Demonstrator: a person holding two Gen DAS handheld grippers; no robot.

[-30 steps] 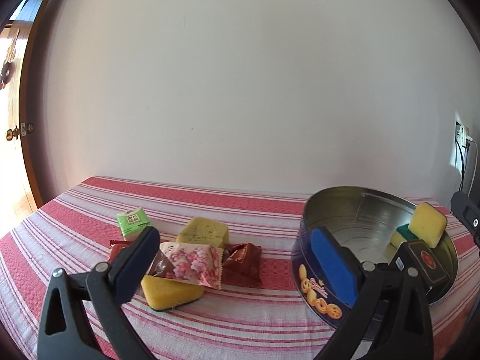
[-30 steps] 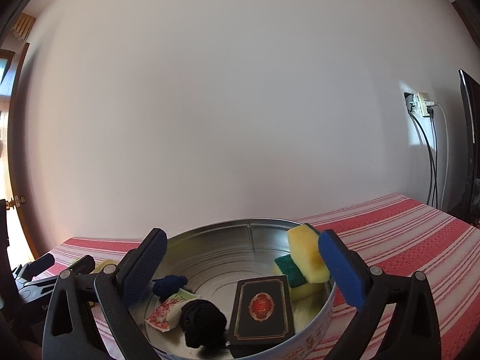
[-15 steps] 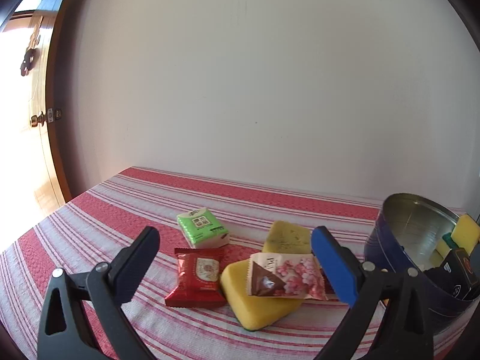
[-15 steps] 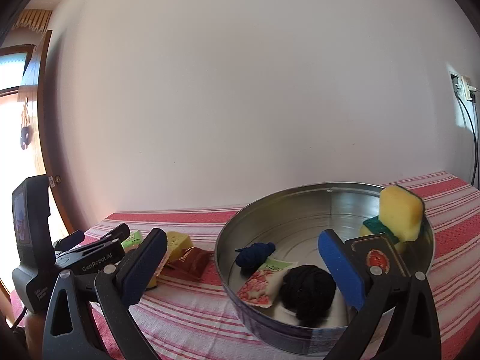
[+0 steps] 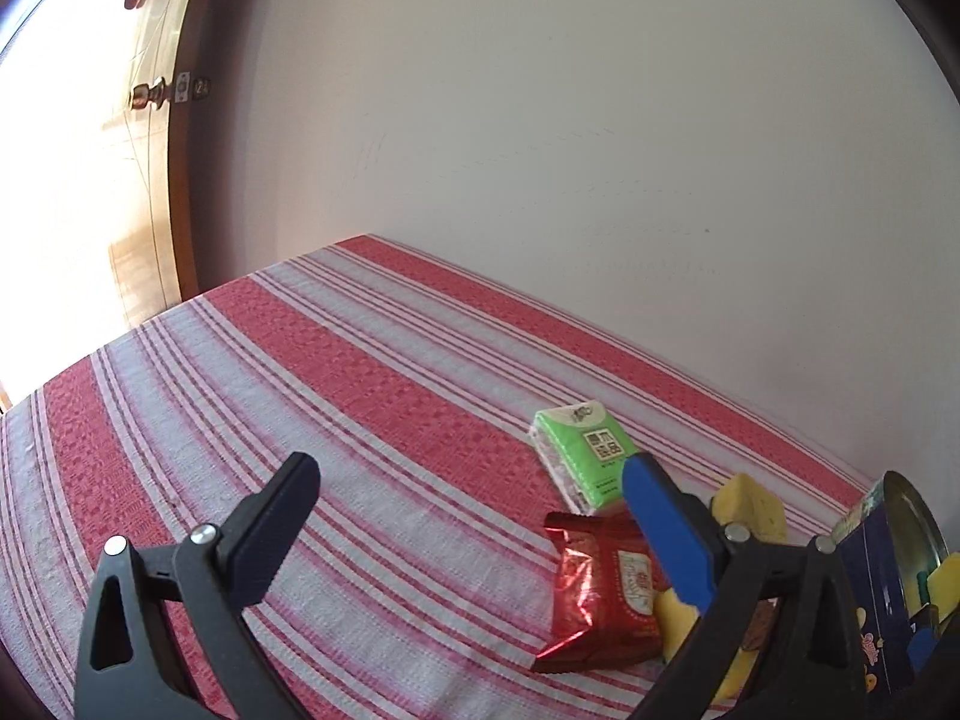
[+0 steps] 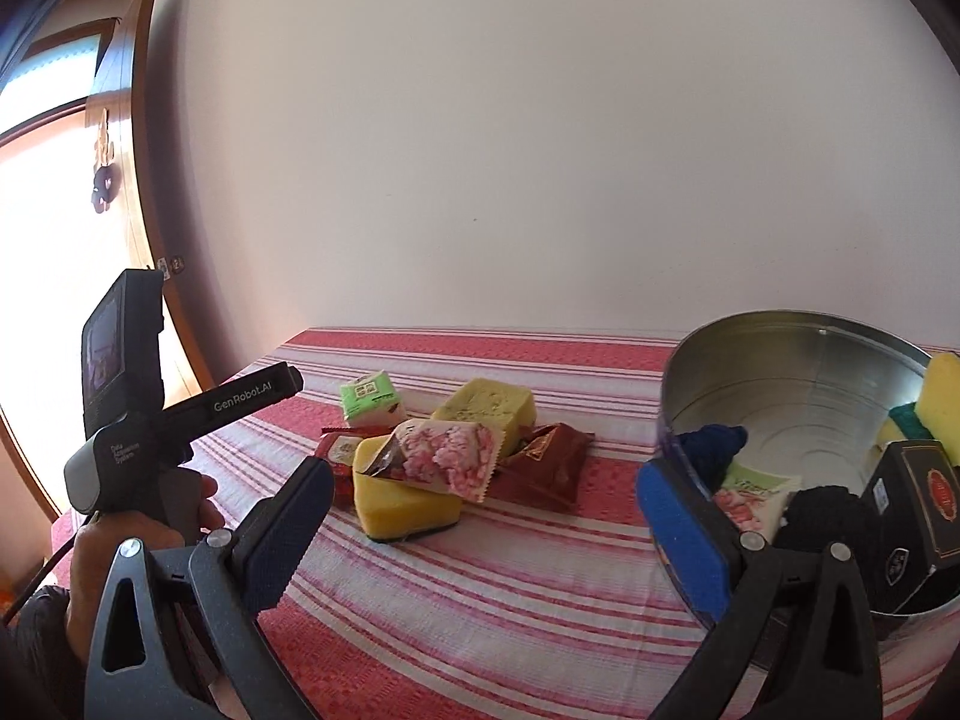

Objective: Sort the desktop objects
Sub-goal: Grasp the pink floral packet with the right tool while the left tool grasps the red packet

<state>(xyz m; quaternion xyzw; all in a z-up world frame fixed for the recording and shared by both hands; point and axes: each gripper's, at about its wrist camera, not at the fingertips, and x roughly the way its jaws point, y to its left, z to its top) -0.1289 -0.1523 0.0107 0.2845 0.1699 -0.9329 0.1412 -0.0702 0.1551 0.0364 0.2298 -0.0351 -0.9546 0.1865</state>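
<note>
The right gripper (image 6: 480,516) hangs over the striped tablecloth (image 6: 510,588), jaws wide apart and empty. Just beyond its fingers lies a yellow sponge (image 6: 402,507) under a pink floral packet (image 6: 447,459); the round tin (image 6: 798,396) sits right. The left gripper (image 5: 468,510), likewise spread, has a red foil packet (image 5: 600,588) and green tissue pack (image 5: 585,450) toward its right finger.
</note>
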